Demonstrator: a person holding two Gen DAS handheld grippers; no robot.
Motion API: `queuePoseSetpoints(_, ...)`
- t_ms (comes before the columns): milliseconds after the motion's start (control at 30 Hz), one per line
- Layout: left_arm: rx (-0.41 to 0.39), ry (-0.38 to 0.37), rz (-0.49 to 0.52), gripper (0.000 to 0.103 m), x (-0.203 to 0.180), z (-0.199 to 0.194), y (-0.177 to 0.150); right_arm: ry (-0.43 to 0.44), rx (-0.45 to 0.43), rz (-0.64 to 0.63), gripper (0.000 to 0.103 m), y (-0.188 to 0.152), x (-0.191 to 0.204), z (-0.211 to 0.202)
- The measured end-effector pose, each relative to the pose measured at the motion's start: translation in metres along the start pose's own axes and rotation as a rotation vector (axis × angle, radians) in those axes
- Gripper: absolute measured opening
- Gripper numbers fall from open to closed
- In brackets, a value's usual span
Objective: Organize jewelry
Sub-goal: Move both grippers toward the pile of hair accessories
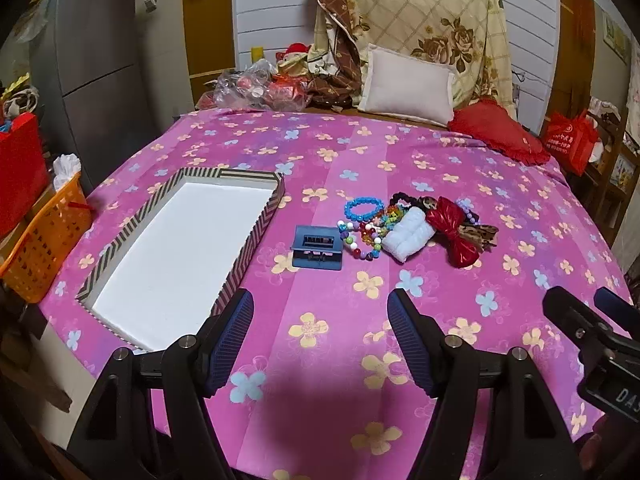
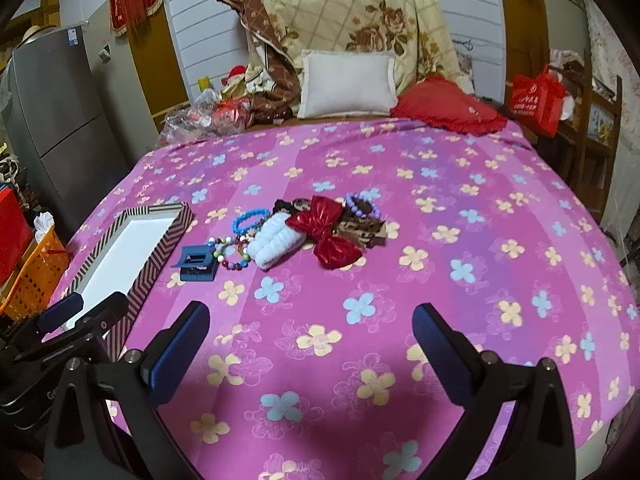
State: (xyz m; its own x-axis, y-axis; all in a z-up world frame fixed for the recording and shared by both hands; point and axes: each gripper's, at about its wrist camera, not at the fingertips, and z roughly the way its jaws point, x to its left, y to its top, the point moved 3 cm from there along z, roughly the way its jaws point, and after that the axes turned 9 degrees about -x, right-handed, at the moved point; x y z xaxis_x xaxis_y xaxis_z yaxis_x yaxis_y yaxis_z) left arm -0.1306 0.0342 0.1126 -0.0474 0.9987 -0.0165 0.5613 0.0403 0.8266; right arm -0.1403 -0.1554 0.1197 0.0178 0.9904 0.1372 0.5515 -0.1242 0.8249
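Jewelry heap (image 1: 416, 228), mid-bed on the pink flowered bedspread (image 1: 320, 344), nearer the far pillow edge than the near edge: blue bead bracelet (image 1: 362, 209), multicolour bead bracelet (image 1: 360, 240), white scrunchie (image 1: 408, 237), red bow (image 1: 454, 236), leopard-print clip (image 1: 482, 236), purple bead bracelet (image 2: 362, 205), all overlapping; blue claw clip (image 1: 317, 253) just beside, toward the tray. Striped tray (image 1: 256, 236) with bare white floor, by the bed's left edge, nothing yet in it. Risks, as judged: the pieces lie tangled, so a pinch on one bracelet likely drags a neighbour along and drops it short of the tray — beads may also roll on the soft cover; the bedspread itself can bunch into the pads on a low grab; the tray's raised wall could catch a carried item or be nudged toward the left edge, where an orange basket (image 1: 44, 248) stands below. Left gripper (image 1: 320, 344): jaws spread wide, holding nothing, touching nothing, above the near part of the bed. Right gripper (image 2: 312, 356): jaws spread wider, likewise empty — aimed down toward the heap, well short of it.
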Motion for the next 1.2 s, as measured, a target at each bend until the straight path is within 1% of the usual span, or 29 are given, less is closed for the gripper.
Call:
queuePoseSetpoints(133,-0.017,0.006,0.001,0.058,0.001,-0.006,0.002,-0.001,-0.01,0.006,0.103,0.002,0.0,-0.007)
queuePoseSetpoints(300,-0.017,0.01,-0.006,0.058,0.004,-0.008,0.002,0.007,-0.021,0.011,0.103,0.003,0.001,-0.012)
queuePoseSetpoints(433,-0.01,0.001,-0.002,0.058,0.005,-0.008,0.001,-0.002,-0.023,0.004,0.103,0.003,0.003,-0.011)
queuePoseSetpoints(600,-0.013,0.002,-0.002,0.058,0.005,-0.008,0.0,0.013,-0.009,0.013,0.103,0.0,0.003,-0.009)
queuePoseSetpoints(1200,-0.006,0.027,0.022,0.058,0.002,-0.003,-0.003,0.014,-0.005,0.019,0.103,-0.006,0.002,-0.003)
